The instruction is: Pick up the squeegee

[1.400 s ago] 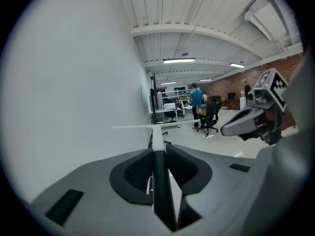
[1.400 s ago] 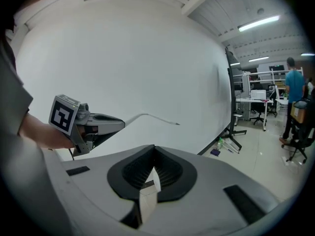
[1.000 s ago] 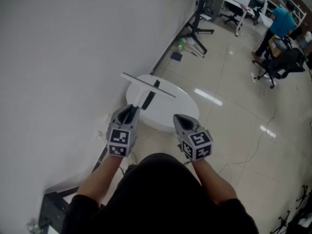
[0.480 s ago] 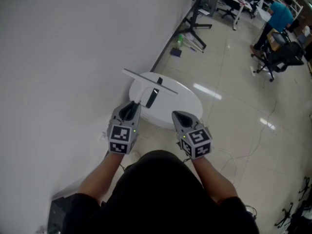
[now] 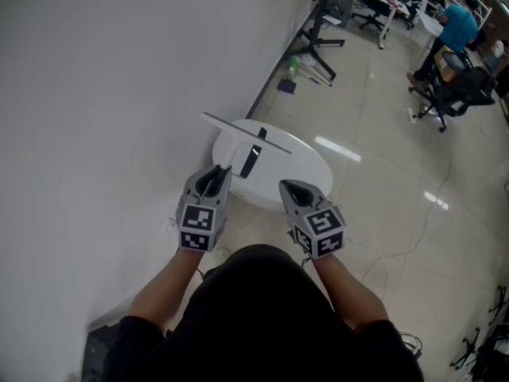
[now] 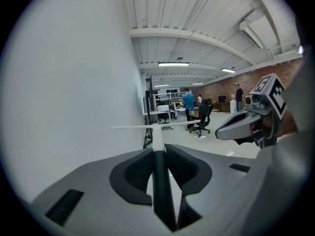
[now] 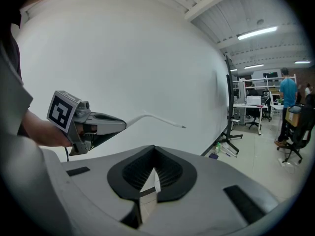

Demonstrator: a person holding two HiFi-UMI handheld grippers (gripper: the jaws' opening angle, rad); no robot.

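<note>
The squeegee (image 5: 242, 132) has a long thin white blade and a handle that is white at the blade end and black at the grip. My left gripper (image 5: 218, 173) is shut on the black part of the handle (image 6: 160, 181) and holds it off the round white table (image 5: 306, 173), blade (image 6: 157, 127) pointing away. The right gripper view shows the squeegee (image 7: 158, 118) sticking out of the left gripper (image 7: 118, 125) in front of the wall. My right gripper (image 5: 288, 188) hovers beside it over the table's near edge, jaws shut (image 7: 153, 154) with nothing between them.
A dark oblong thing (image 5: 250, 161) lies on the table under the squeegee. A white wall (image 5: 103, 94) runs along the left. On the tiled floor behind are a black stand (image 5: 318, 42), desks, office chairs (image 5: 453, 94) and a person in a teal shirt (image 5: 455, 30).
The head view has shifted slightly. Both grippers and the held squeegee keep their places over the table.
</note>
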